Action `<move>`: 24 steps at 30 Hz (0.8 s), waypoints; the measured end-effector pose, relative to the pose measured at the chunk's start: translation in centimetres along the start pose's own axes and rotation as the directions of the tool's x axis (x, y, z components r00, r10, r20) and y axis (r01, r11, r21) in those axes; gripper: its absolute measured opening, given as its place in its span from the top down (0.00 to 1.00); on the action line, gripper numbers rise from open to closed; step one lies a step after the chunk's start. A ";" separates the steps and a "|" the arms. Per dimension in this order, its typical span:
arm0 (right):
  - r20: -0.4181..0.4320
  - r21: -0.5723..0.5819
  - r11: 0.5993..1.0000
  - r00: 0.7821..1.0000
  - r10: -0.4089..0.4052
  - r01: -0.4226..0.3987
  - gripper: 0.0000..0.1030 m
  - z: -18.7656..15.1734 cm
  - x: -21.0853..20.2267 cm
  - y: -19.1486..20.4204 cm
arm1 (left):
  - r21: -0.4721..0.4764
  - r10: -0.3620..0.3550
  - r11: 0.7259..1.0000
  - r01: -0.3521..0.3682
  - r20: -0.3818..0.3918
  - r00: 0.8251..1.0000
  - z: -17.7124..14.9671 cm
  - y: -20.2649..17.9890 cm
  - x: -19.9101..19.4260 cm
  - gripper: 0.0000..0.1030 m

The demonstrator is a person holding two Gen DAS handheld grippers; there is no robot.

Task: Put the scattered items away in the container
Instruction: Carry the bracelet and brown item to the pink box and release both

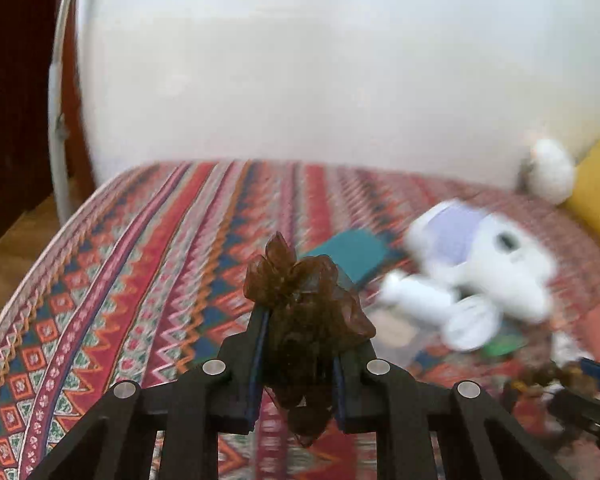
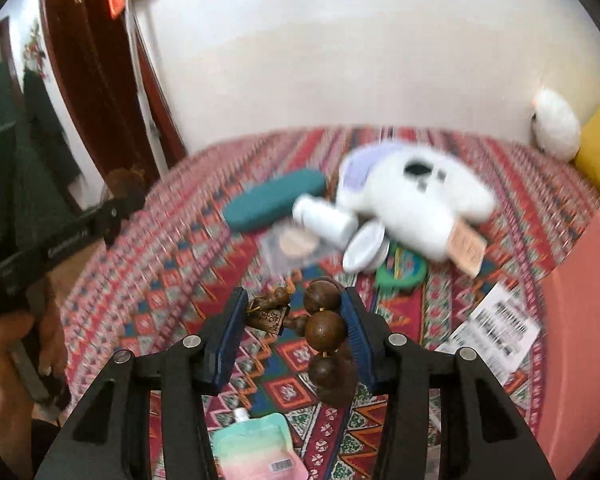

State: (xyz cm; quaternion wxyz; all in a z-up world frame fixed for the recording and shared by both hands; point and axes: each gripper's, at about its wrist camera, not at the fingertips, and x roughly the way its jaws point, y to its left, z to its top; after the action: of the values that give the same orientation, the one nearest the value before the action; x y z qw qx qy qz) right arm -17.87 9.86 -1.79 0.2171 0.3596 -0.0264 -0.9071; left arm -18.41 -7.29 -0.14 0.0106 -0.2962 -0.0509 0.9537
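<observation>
Left gripper [image 1: 300, 320]: jaws clamped on brown gauze scrunchie [image 1: 304, 300]; right gripper [image 2: 296, 328]: jaws apart w/ wooden bead bracelet [image 2: 324, 332] between, over patterned bedspread [image 2: 180, 272].

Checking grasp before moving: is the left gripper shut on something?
Shut. The left gripper has its fingers pressed against a brown translucent hair clip on both sides.

Both wrist views look low across the bed [image 1: 148, 264] toward the wall [image 2: 340, 60], sharing the white plush [image 1: 496, 256] mid-bed.
</observation>
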 end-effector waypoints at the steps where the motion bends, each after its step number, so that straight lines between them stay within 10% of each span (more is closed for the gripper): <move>1: 0.023 -0.003 1.000 1.000 0.001 0.000 0.51 0.4 -0.8 0.2 | 0.002 -0.014 1.000 0.014 0.018 1.000 0.3 -0.3 -0.9 0.80; 14: 0.309 -0.052 0.998 0.950 0.048 -0.034 0.51 2.3 -15.8 1.8 | 0.109 -0.119 0.989 0.099 0.196 0.973 1.8 -9.0 -11.7 0.80; 24: 0.510 0.066 0.997 0.857 -0.075 0.048 0.51 1.4 -29.2 -4.7 | 0.247 -0.286 0.942 0.228 0.235 0.929 2.5 -21.0 -16.3 0.80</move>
State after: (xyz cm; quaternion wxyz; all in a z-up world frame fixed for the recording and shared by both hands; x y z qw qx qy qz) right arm -1.67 25.97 16.99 0.1641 0.1116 -0.0948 -0.9755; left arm -6.64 12.50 13.24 0.1611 -0.1525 0.0130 0.9750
